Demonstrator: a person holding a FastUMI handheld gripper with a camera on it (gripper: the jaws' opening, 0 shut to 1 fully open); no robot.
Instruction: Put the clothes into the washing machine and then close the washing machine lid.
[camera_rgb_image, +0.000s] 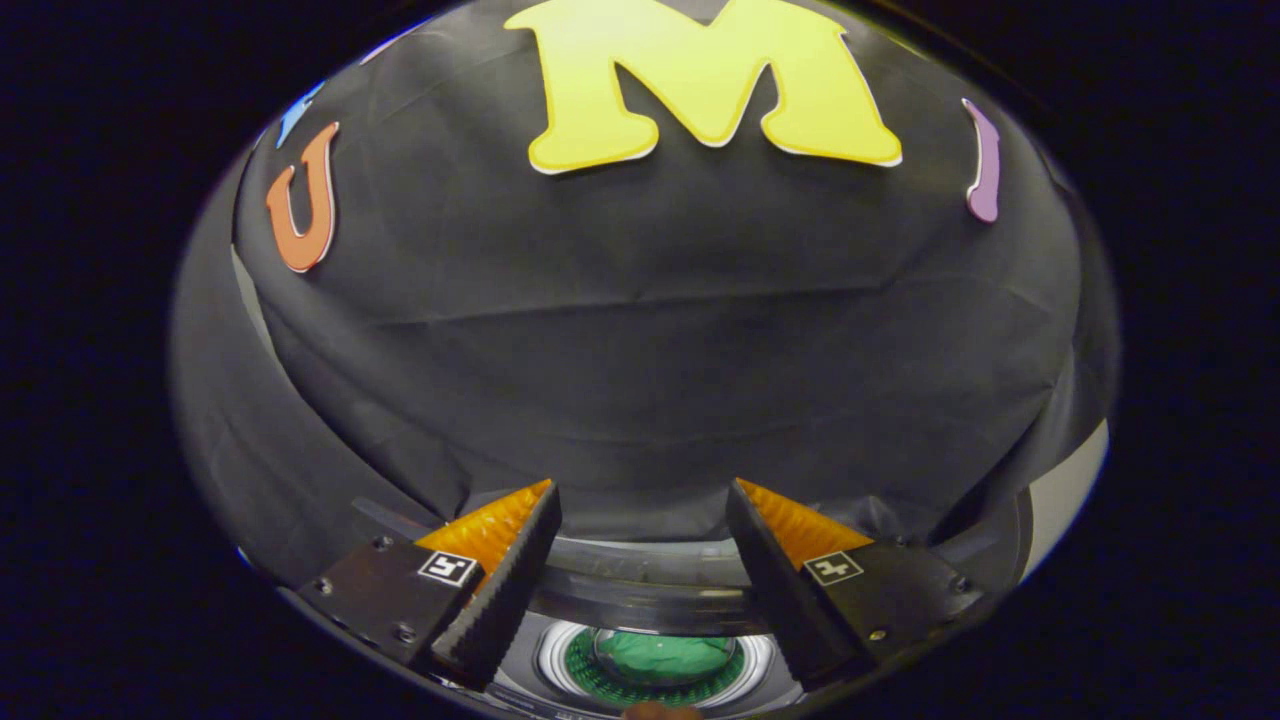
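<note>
The tongs (643, 560) gape wide and empty above the washing machine drum (655, 665); inside lies green clothing (665, 655), likely soft, light, pinchable anywhere.

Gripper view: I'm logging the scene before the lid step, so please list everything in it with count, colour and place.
washing machine: one, grey rim with its round tub open, below and between the fingers.
clothes: one green bundle, lying inside the tub.
cloth wall: one, black, beyond the machine and the fingers.
small brownish thing: one, just in front of the tub; too little of it shows to tell what it is.
hand-held gripper: one, fingers open and apart, nothing between them, raised above the tub.
</note>
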